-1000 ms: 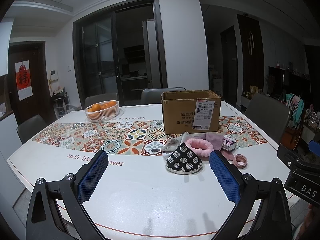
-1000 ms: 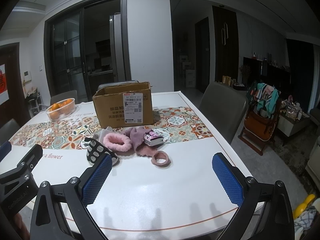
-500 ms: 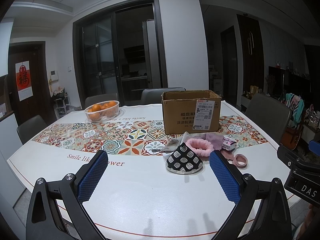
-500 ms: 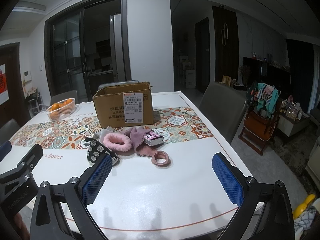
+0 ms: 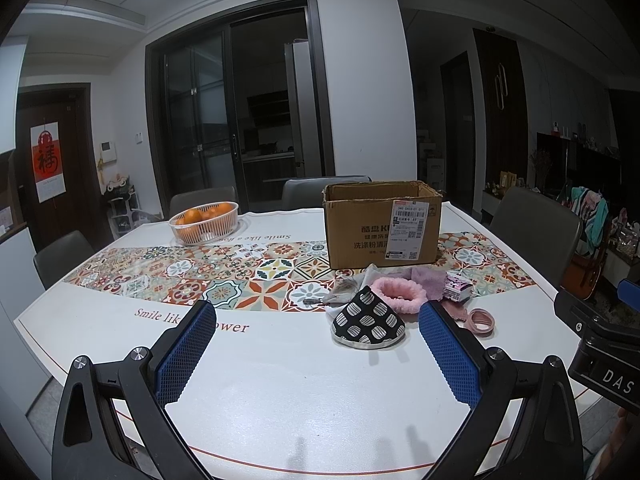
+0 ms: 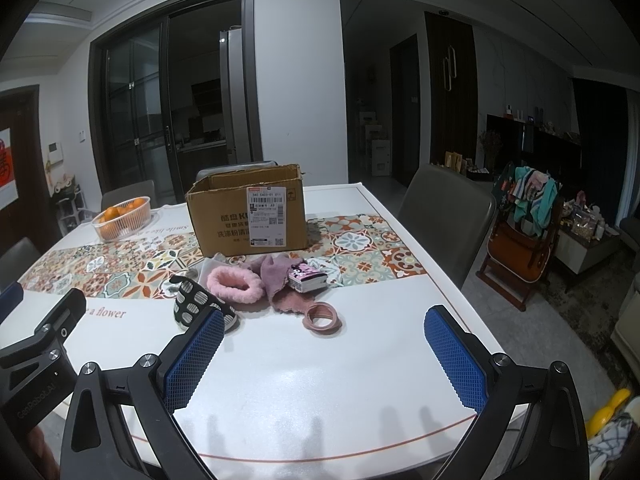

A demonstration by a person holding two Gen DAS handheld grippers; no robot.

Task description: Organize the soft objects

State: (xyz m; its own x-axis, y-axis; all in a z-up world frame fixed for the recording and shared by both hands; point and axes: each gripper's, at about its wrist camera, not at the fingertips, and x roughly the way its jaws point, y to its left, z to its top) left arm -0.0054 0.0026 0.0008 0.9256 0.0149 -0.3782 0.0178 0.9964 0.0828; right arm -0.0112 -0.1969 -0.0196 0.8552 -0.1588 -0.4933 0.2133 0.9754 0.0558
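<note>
A small pile lies on the white table in front of an open cardboard box [image 5: 382, 224] [image 6: 248, 212]: a black-and-white patterned pouch [image 5: 366, 322] [image 6: 196, 304], a fluffy pink band [image 5: 398, 294] [image 6: 234, 284], a mauve cloth [image 6: 276, 276], a small printed pack [image 6: 306, 278] and a pink ring [image 5: 481, 320] [image 6: 322, 316]. My left gripper [image 5: 316, 356] is open and empty, held above the table's near edge, short of the pile. My right gripper [image 6: 326, 360] is open and empty, also short of the pile.
A white basket of oranges [image 5: 204, 222] [image 6: 122, 218] stands at the far left. A patterned runner [image 5: 224, 276] crosses the table. Grey chairs [image 6: 444, 216] surround it. A wooden high chair with clothes [image 6: 524, 232] stands to the right.
</note>
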